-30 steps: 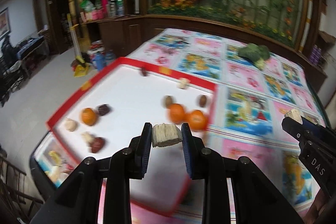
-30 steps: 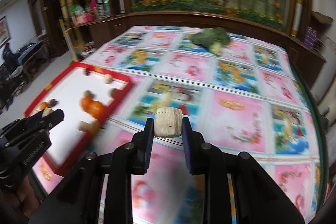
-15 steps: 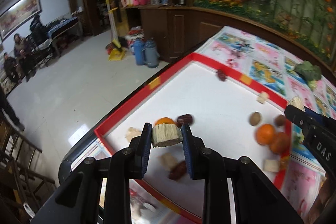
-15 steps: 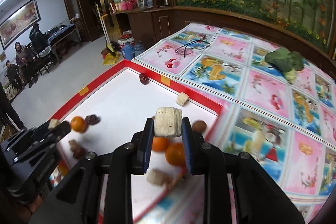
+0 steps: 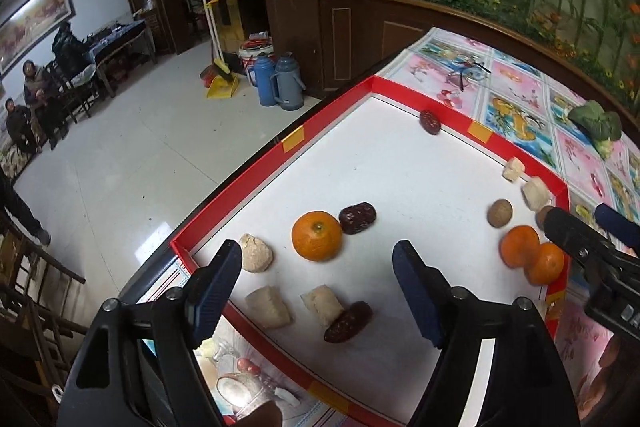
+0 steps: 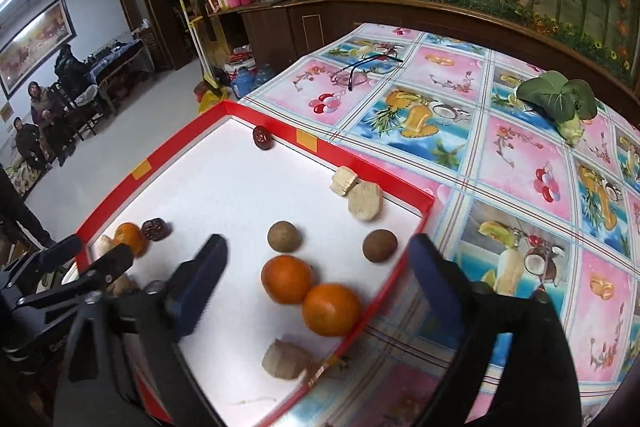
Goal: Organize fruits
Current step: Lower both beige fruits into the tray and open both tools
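Both my grippers let go: left gripper [image 5: 318, 277] and right gripper [image 6: 316, 283] opening, nothing between jaws. Pale chunks now in red tray [image 5: 294, 139]: one near-left [image 5: 323, 303], other probably near oranges [image 6: 285, 361]. More sorting left.

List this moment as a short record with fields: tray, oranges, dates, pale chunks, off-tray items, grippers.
tray: red-rimmed white tray on a picture-print tablecloth
oranges: three; two touching, one beside a date
dates: three dark red, one at the far rim
pale chunks: several, two against the rim
off-tray items: leafy vegetable, glasses
grippers: left gripper and right gripper opening, nothing between the jaws
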`<state>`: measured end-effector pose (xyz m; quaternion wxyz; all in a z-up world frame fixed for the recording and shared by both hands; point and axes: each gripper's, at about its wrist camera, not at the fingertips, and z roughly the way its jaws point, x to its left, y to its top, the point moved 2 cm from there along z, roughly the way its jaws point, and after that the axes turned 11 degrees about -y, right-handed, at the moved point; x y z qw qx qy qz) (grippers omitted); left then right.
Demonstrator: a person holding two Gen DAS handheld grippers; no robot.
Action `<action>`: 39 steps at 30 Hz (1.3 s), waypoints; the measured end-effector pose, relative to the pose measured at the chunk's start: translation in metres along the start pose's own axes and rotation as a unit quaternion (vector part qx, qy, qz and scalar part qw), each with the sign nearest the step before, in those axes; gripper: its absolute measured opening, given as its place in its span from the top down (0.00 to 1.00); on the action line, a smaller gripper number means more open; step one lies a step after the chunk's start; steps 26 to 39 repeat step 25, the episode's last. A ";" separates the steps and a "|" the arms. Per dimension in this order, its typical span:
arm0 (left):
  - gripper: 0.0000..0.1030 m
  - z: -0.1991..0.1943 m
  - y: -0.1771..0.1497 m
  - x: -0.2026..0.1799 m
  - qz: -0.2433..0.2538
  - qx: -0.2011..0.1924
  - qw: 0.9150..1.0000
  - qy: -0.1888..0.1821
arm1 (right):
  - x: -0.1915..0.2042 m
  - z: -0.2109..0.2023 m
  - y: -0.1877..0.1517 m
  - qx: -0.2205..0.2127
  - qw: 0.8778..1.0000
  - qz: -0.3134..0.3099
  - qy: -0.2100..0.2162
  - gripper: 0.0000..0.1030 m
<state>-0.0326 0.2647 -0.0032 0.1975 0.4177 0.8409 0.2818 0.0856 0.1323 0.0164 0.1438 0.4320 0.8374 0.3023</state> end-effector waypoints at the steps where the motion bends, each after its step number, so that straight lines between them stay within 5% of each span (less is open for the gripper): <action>1: 0.24 -0.002 -0.001 0.000 0.000 0.002 1.000 0.002 | -0.001 -0.002 -0.001 -0.001 1.000 -0.003 0.002 0.03; 24: 0.14 -0.005 0.006 0.000 -0.017 0.008 0.999 -0.030 | 0.020 -0.022 -0.010 0.000 0.995 -0.094 0.032 0.00; 39: 0.14 -0.005 0.006 0.000 -0.016 0.005 0.999 -0.027 | 0.019 -0.023 -0.010 -0.001 0.995 -0.096 0.032 0.00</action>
